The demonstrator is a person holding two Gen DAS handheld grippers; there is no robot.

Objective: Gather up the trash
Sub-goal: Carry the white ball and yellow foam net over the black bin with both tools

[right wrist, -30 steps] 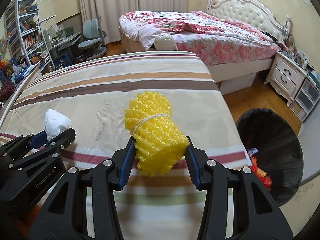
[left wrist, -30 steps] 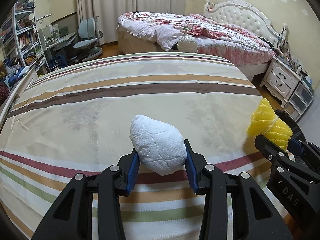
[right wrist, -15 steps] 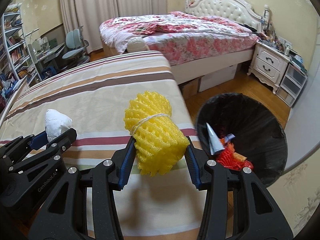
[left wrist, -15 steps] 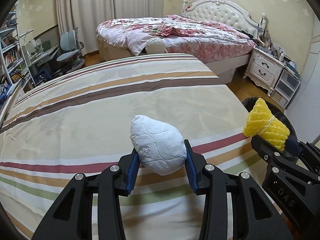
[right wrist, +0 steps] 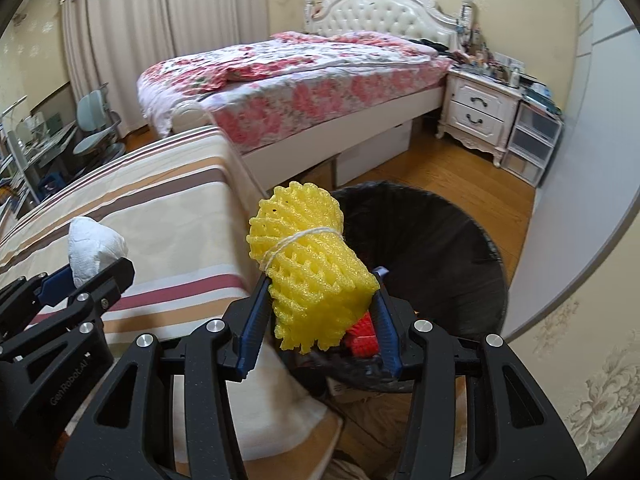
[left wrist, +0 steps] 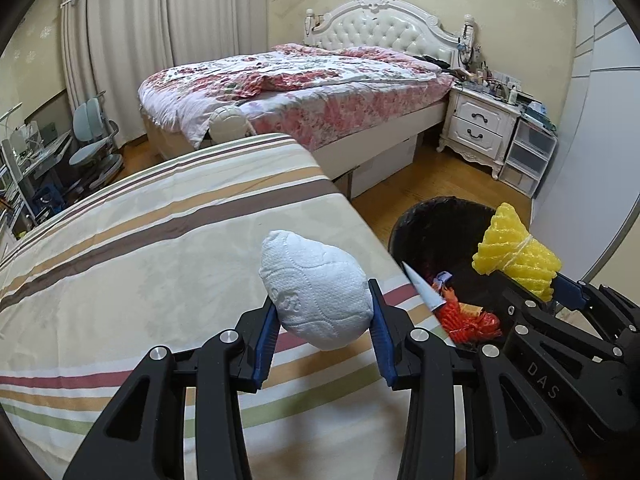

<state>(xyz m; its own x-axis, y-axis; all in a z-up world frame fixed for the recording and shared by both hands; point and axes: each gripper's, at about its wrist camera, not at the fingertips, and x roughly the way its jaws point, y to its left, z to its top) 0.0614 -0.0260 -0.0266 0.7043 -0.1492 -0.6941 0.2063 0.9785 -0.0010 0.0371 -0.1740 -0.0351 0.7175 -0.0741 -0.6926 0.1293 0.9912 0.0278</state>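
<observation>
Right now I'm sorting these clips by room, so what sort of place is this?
A lived-in bedroom, most likely at home. A bed with a floral quilt and tufted white headboard stands by a white nightstand, and a second bed with a striped sheet lies nearer.

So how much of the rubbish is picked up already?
Some is binned: red scraps lie in the black bin. In hand: the left gripper holds a white paper wad, the right gripper yellow foam netting at the bin. Left: dropping both.

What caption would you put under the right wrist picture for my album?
Right gripper holds a yellow foam net bundle above a black-lined trash bin beside a striped bed.
</observation>
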